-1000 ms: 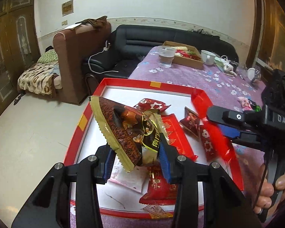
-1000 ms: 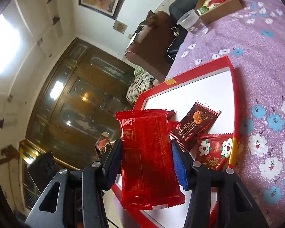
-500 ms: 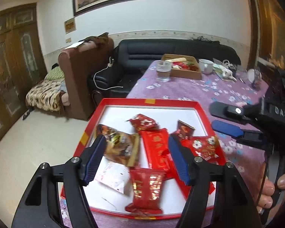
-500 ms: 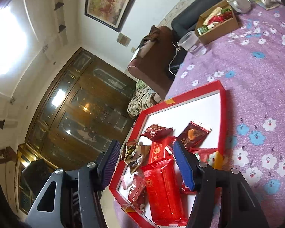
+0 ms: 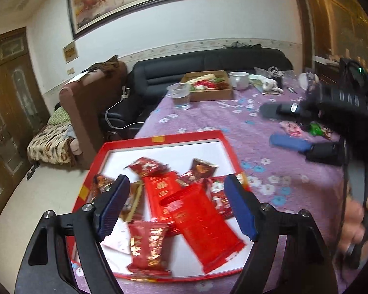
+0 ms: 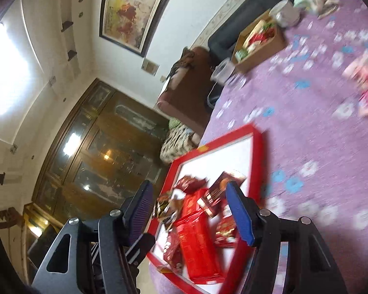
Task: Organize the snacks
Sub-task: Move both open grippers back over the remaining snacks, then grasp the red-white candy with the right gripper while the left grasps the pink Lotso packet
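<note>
A red-rimmed white tray (image 5: 159, 139) holds several snack packets, mostly red ones. A long red packet (image 5: 201, 223) lies slanted on top, and a brown-gold packet (image 5: 103, 183) lies at the tray's left. My left gripper (image 5: 176, 205) is open and empty above the tray's near half. My right gripper (image 6: 191, 210) is open and empty above the tray (image 6: 255, 171), with the long red packet (image 6: 196, 240) below it. In the left wrist view the right gripper (image 5: 279, 125) hangs over the table to the tray's right. A pink packet (image 5: 290, 129) and a green packet (image 5: 315, 128) lie there.
The table has a purple flowered cloth (image 5: 257, 147). At its far end stand a plastic cup of water (image 5: 181, 96), a cardboard box of snacks (image 5: 209, 85) and a white mug (image 5: 239, 79). A black sofa (image 5: 208, 61) and a brown armchair (image 5: 90, 103) stand behind.
Both grippers have let go: the left dropped the brown-gold packet and the right the long red packet into the tray. Both opened and pulled up and back, the right one swinging right.
</note>
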`<state>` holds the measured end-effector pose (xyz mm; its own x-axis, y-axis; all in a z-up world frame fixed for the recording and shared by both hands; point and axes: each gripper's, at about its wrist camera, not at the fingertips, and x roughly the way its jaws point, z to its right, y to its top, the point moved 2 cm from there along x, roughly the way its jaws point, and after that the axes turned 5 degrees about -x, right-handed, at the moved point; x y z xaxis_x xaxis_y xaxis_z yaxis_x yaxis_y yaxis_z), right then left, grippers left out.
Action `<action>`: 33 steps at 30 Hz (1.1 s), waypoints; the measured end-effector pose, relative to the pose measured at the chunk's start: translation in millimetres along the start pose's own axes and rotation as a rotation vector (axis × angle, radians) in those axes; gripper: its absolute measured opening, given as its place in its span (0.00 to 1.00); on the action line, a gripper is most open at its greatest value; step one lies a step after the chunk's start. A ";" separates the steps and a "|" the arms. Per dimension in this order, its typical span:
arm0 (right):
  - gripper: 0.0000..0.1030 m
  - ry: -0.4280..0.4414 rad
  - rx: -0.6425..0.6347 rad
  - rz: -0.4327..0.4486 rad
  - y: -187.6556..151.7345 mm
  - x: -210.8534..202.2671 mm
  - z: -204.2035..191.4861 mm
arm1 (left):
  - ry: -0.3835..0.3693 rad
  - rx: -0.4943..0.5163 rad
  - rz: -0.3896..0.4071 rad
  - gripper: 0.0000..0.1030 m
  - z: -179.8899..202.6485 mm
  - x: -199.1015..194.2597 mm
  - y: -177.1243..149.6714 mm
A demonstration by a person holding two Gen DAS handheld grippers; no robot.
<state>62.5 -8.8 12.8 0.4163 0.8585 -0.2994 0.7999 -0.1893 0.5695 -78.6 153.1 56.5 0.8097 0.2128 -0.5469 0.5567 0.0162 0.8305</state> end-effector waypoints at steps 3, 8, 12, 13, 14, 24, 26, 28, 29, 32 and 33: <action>0.62 -0.101 0.020 0.075 28.7 -44.6 23.7 | -0.030 0.047 0.005 0.77 19.1 1.4 6.8; 0.62 -0.368 0.151 0.145 69.3 -118.6 90.4 | -0.116 0.054 -0.052 0.79 51.6 21.5 23.4; 0.62 -0.484 0.313 0.138 83.8 -153.1 145.3 | -0.152 0.063 -0.095 0.79 85.3 46.3 42.2; 0.62 -0.501 0.344 0.120 85.4 -154.9 156.5 | -0.168 0.058 -0.111 0.79 94.5 54.2 47.1; 0.62 -0.508 0.359 0.107 87.6 -154.4 164.5 | -0.185 0.054 -0.125 0.79 102.5 61.0 50.5; 0.24 -0.674 0.297 0.086 95.5 -128.1 201.0 | -0.209 0.007 -0.259 0.79 149.9 112.7 51.4; 0.20 -0.702 0.241 0.074 97.7 -124.8 199.3 | -0.206 0.000 -0.267 0.79 159.1 119.4 53.8; 0.19 -0.727 0.207 0.063 99.0 -121.5 195.7 | -0.217 -0.008 -0.280 0.79 169.2 126.6 57.7; 0.19 -0.749 0.178 0.055 99.3 -118.6 193.0 | -0.225 -0.016 -0.287 0.79 174.6 130.3 59.9; 0.20 -0.753 0.166 0.054 97.4 -119.9 191.2 | -0.251 -0.052 -0.315 0.79 192.9 140.8 63.6; 0.20 -0.744 0.172 0.056 96.7 -121.6 191.4 | -0.257 -0.056 -0.323 0.79 198.0 143.9 63.8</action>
<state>171.9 -222.6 -42.3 0.5909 0.3096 -0.7450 0.7997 -0.3471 0.4899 110.3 -8.7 9.9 0.6189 -0.0631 -0.7829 0.7846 0.0967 0.6124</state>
